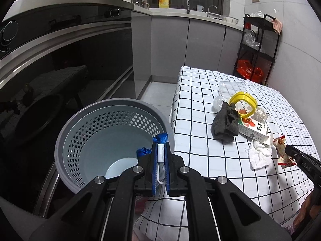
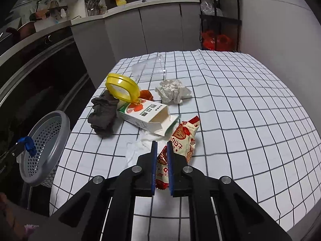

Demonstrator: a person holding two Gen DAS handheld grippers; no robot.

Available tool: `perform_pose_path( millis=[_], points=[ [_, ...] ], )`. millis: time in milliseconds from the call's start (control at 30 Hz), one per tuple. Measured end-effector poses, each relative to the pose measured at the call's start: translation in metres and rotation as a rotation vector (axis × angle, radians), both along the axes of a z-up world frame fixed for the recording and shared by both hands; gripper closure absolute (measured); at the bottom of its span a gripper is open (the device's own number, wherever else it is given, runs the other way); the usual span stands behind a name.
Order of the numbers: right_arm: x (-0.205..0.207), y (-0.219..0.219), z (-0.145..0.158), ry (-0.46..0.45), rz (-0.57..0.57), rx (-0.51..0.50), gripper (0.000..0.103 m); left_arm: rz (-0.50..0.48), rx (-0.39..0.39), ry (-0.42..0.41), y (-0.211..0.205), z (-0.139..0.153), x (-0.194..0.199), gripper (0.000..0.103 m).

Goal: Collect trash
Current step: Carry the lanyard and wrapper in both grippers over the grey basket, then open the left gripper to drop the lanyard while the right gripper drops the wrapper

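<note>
Most trash is lying uncollected near the surface's left edge while the right gripper [image 2: 162, 156] fingers are pinching a snack wrapper [image 2: 183, 140] and the left gripper [image 1: 161, 158] is clamping a white clip [image 1: 160, 153] over the nearly empty basket [image 1: 66, 140].

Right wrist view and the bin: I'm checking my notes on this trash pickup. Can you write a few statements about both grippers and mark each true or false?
1. The right gripper is closed on the snack wrapper. True.
2. The left gripper is empty. False: it holds a white clip on a blue strap.
3. The grey basket sits on the checked tablecloth. False: it is beside the table, off the cloth.
4. The yellow ring leans on the open carton. True.
5. The dark cloth is in the basket. False: it lies on the tablecloth.
</note>
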State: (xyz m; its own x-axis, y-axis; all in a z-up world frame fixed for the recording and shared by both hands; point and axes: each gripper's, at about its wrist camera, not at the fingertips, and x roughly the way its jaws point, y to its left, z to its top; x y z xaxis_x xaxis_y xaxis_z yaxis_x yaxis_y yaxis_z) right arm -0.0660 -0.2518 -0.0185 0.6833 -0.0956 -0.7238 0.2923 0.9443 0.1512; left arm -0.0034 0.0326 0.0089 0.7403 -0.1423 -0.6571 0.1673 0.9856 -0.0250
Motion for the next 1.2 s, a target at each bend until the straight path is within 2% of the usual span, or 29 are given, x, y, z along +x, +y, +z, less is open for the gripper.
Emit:
perform_pose_path(
  millis=[300,500,633,833,1200],
  points=[
    [-0.028,-0.028,0.000,0.018,-0.079,-0.005,0.096,-0.006,-0.004,-0.003,-0.002,0.000,-0.001,0.096],
    [-0.035,-0.021,0.010,-0.010,-0.051,-0.007,0.096,-0.006,-0.013,0.000,-0.001,0.002,-0.001,0.096],
    [-0.026,0.006,0.026,-0.052,0.034,0.023,0.096,0.008,-0.025,-0.001,0.013,0.008,0.001,0.096],
    [0.007,0.071,0.045,-0.102,0.224,0.051,0.096,0.068,0.016,-0.003,0.047,0.010,0.012,0.096],
    [0.095,0.183,0.040,-0.085,0.541,0.092,0.096,0.165,0.033,0.057,0.108,-0.009,0.051,0.096]
  ],
)
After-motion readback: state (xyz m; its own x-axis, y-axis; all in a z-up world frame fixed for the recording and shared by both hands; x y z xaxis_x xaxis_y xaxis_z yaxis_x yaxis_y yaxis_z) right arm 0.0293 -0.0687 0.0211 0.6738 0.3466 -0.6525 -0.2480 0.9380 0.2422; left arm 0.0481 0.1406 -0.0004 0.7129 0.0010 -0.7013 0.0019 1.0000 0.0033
